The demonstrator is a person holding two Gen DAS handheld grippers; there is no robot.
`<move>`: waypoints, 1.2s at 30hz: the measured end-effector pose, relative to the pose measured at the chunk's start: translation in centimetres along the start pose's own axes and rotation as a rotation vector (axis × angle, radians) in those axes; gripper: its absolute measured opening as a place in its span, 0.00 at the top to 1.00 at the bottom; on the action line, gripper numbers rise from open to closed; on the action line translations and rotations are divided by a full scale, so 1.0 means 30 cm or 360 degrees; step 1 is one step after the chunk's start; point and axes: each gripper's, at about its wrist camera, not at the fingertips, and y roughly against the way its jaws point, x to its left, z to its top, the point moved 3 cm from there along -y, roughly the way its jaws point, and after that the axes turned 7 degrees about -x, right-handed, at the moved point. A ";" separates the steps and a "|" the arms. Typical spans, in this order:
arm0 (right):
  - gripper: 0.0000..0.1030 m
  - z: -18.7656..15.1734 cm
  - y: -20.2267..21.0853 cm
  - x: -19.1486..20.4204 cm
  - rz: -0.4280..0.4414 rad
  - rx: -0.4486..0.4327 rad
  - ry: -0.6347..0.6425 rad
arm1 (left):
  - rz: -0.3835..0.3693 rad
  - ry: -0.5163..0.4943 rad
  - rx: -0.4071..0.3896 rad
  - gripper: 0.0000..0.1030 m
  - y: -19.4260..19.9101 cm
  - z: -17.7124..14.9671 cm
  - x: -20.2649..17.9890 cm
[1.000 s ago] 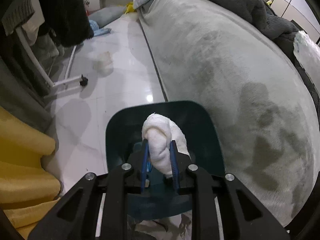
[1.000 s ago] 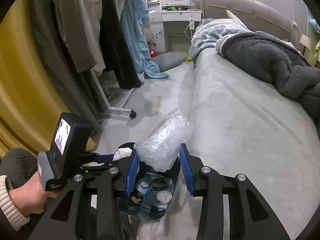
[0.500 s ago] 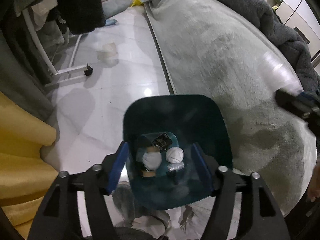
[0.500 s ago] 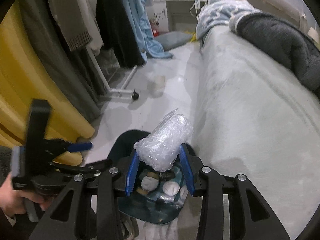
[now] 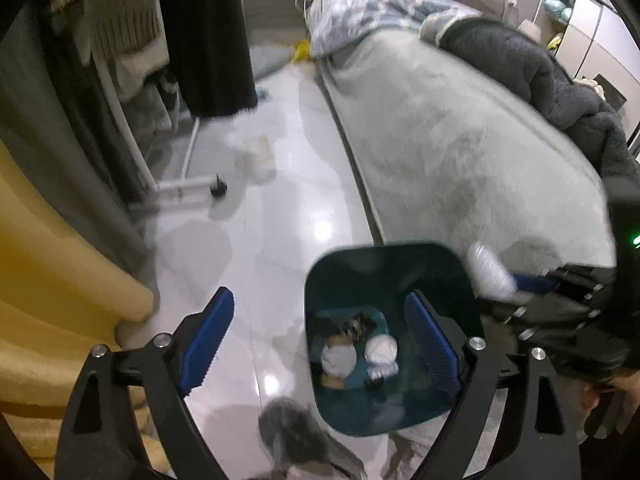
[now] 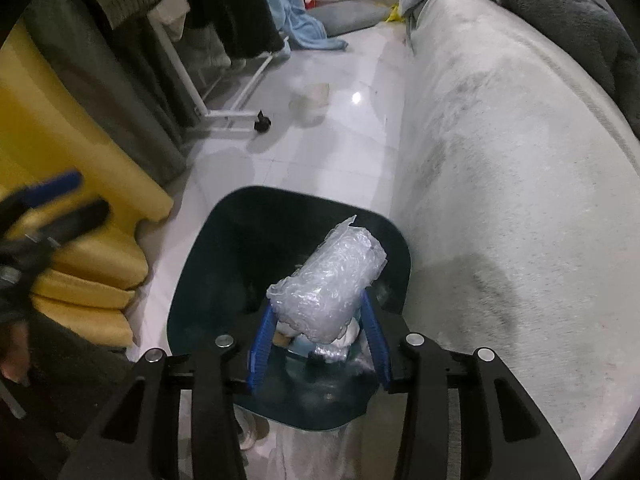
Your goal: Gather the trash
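Note:
A dark teal trash bin (image 5: pixel 384 256) stands on the white floor beside the bed, with tissue wads (image 5: pixel 340 358) and small scraps at its bottom. My left gripper (image 5: pixel 320 332) is open and empty, above the bin's left side. My right gripper (image 6: pixel 318 332) is shut on a roll of clear bubble wrap (image 6: pixel 328 292) and holds it over the bin's opening (image 6: pixel 248 216). The bubble wrap and the right gripper also show at the right edge of the left wrist view (image 5: pixel 490 270).
A grey bed (image 6: pixel 500 160) runs along the right. A clothes rack with a wheeled white base (image 6: pixel 236 114) and hanging clothes stands at the left. Yellow cushions (image 6: pixel 80 256) lie at the near left. A pale cup-like object (image 6: pixel 310 98) sits on the floor farther on.
My left gripper opened and dropped the white tissue wad into the bin, then drew back to the left. My right gripper moved the bubble wrap over the bin.

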 end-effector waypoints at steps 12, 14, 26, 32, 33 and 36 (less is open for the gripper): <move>0.31 0.068 0.147 0.007 -0.0037 -0.0144 0.0030 | -0.0021 -0.0159 -0.0547 0.05 0.275 0.147 -0.136; 0.24 0.097 0.228 -0.004 -0.0058 -0.0258 0.0030 | -0.0035 -0.0151 -0.0609 0.05 0.311 0.166 -0.156; 0.05 0.096 0.746 -0.200 -0.0387 -0.0900 -0.0012 | -0.0063 -0.0034 -0.0816 0.03 0.492 0.163 -0.254; 0.03 -0.035 0.891 -0.275 -0.0543 -0.1030 -0.0032 | 0.0006 -0.0146 -0.0948 0.03 0.571 0.156 -0.331; 0.03 -0.067 0.894 -0.281 -0.0565 -0.1034 -0.0038 | 0.0003 -0.0168 -0.0968 0.03 0.581 0.153 -0.345; 0.03 -0.143 0.935 -0.335 -0.0622 -0.1059 -0.0087 | -0.0060 -0.0202 -0.0995 0.03 0.593 0.143 -0.377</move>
